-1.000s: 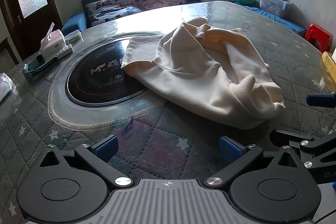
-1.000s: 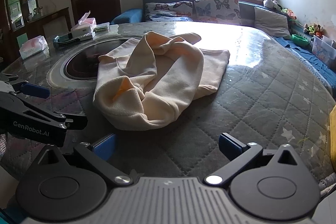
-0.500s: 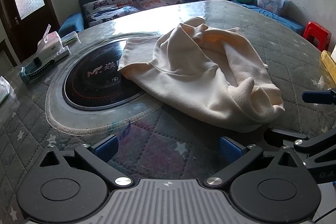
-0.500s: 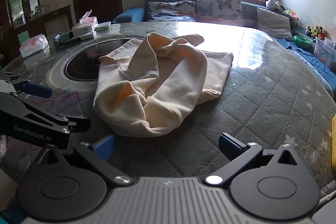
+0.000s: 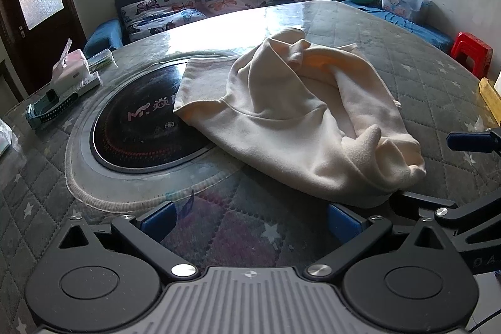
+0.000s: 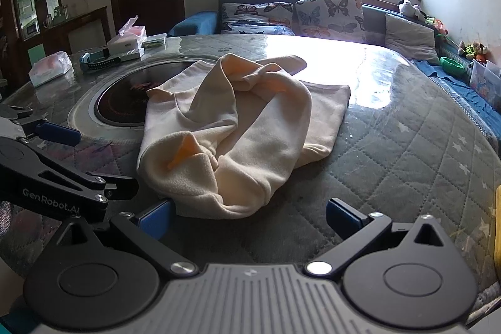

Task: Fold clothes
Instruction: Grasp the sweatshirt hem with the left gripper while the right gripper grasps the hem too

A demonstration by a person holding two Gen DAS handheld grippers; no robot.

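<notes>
While one cream garment (image 5: 291,118) lies crumpled, both grippers' fingers (image 5: 156,219) (image 6: 343,216) stay spread.

Soft, matt cream fleece on the garment (image 5: 291,121), napped and slightly fuzzy, warmer orange lining at the folds. Quilted grey cloth with star print on the table cover (image 6: 407,165), under a clear glossy sheet, glaring white at the far side. Glossy black glass on the round cooktop (image 5: 137,130), ringed by a smooth pale rim. Matt black plastic on the left gripper (image 5: 250,221) and the right gripper (image 6: 247,218), with ribbed grey housing, bright metal screw heads and matt blue finger pads (image 6: 156,219). Thin crinkled clear plastic wrap over the tissue pack (image 6: 50,68). Glossy red plastic on the stool (image 5: 472,52) at far right
</notes>
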